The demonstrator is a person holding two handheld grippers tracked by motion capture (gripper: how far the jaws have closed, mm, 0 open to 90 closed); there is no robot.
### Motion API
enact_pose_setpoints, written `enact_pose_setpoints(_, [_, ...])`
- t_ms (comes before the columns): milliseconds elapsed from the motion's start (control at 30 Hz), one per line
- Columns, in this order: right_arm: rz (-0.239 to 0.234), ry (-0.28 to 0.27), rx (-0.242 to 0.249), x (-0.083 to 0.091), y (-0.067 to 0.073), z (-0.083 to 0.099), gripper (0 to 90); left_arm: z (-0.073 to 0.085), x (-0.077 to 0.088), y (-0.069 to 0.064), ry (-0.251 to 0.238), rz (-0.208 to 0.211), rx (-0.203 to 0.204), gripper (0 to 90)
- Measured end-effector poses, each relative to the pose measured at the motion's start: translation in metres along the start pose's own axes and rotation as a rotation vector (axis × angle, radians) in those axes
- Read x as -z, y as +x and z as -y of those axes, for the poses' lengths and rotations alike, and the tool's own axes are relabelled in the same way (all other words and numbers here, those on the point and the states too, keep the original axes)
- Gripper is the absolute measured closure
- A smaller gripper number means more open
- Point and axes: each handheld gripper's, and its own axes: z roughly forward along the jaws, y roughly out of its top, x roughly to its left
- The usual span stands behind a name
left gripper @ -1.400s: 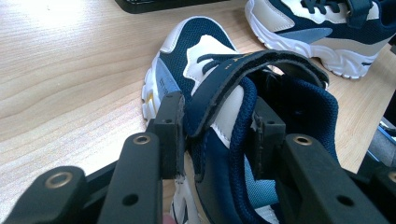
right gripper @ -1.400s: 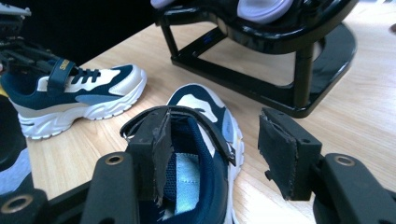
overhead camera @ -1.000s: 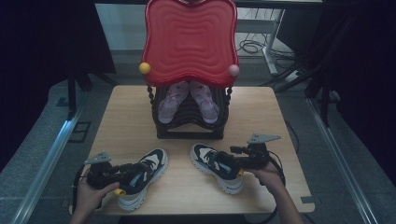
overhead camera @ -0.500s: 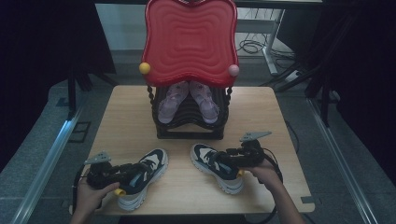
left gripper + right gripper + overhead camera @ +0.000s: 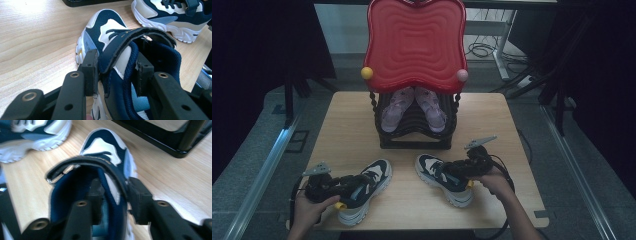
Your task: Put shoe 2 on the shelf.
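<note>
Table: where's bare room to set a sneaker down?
Free: table strips left and right of the black rack. Crowded: front edge, where left sneaker, right sneaker and both grippers sit; narrow gap between the sneakers.

Left gripper view: left gripper (image 5: pixel 116 75) clamps the side wall of a navy/white sneaker (image 5: pixel 112 50), one pad outside, one inside the collar, w/ the strap (image 5: pixel 130 37) arching over. Second sneaker (image 5: pixel 175 17) lies top right on the wood table (image 5: pixel 37 37), apart from the first.
</note>
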Motion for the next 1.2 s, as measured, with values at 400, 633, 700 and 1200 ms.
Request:
enact_pose_setpoints(400, [-0.014, 0.036, -0.001, -0.004, -0.004, -0.003, 64.9, 0.000, 0.000, 0.000, 0.000, -0.001, 0.003, 61.1])
enact_pose_setpoints(633, [0.015, 0.034, 0.037, -0.003, 0.000, -0.002, 71.4, 0.000, 0.000, 0.000, -0.001, 0.001, 0.000, 61.1])
enact_pose_setpoints(700, [0.014, 0.017, 0.035, -0.003, 0.000, 0.000, 71.6, 0.000, 0.000, 0.000, -0.002, 0.001, 0.000, 61.2])
enact_pose_setpoints(1200, [0.018, -0.039, 0.035, 0.000, 0.001, 0.007, 74.4, 0.000, 0.001, -0.001, 0.000, -0.011, -0.009, 66.5])
